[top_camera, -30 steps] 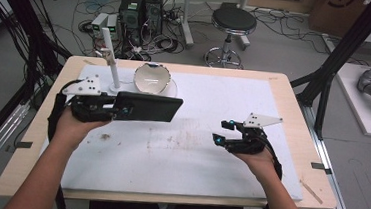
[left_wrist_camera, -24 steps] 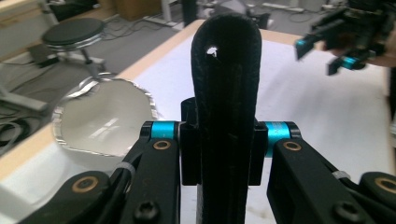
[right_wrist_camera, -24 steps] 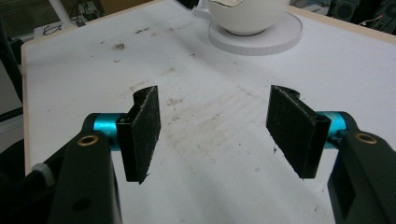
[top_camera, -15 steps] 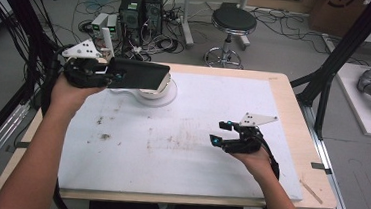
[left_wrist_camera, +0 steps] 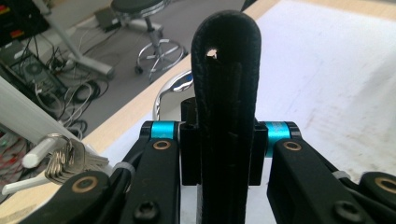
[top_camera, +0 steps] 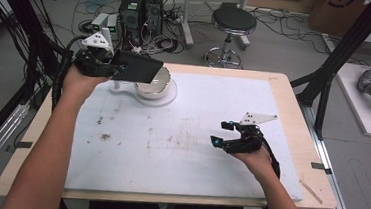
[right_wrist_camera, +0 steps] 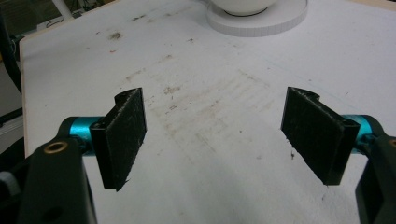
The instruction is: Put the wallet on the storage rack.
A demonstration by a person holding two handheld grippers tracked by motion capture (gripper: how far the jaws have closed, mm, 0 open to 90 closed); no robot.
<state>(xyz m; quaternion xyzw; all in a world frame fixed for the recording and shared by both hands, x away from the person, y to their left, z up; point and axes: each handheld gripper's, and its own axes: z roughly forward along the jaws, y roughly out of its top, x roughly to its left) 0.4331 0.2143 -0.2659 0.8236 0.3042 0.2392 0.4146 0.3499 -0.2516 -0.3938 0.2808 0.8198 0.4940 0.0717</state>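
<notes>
Above the metal bowl (top_camera: 153, 82) at the table's far edge, the left gripper (top_camera: 118, 68) clamps a flat black pad (top_camera: 137, 69), while the right gripper (top_camera: 222, 133), well apart from the bowl, stands spread wide with nothing between its 2 jaws.

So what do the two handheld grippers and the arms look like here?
Both grippers, left gripper and right gripper, are black with cyan collars behind flat, black textured pads, brass-coloured pivots and a pale three-cornered top plate. A black cable trails off. Forearms show no sleeves.
</notes>
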